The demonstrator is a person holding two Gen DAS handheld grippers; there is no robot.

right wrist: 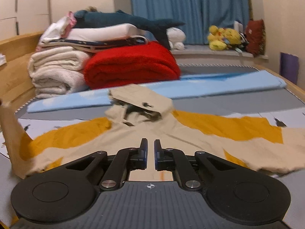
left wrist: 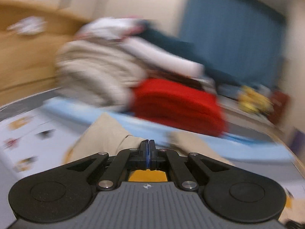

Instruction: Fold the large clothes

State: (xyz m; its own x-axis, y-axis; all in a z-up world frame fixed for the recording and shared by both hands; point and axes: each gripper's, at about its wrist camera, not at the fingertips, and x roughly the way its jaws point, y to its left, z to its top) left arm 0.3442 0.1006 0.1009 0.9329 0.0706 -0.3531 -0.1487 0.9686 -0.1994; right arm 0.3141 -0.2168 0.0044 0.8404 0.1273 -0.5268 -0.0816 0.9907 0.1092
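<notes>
Two tongs work over one beige-and-mustard hooded jacket, which lies spread flat on the bed in front of a folded red blanket. In the right wrist view the hood points toward the red blanket and both sleeves stretch out to either side; the left sleeve's end is lifted off the bed at the frame's left edge. The right tongs hover over the jacket's body, their fingers slightly spread with a narrow gap and nothing between them. The left tongs have their fingers pressed together over beige jacket cloth; the left wrist view is badly blurred, so I cannot tell whether cloth is pinched between them. Left of the red blanket sits a stack of cream towels, topped by folded white linens and a dark teal shark plush. A light blue sheet lies between the red blanket and the jacket. Yellow plush toys sit on the sill right of the blanket, before a blue curtain.
</notes>
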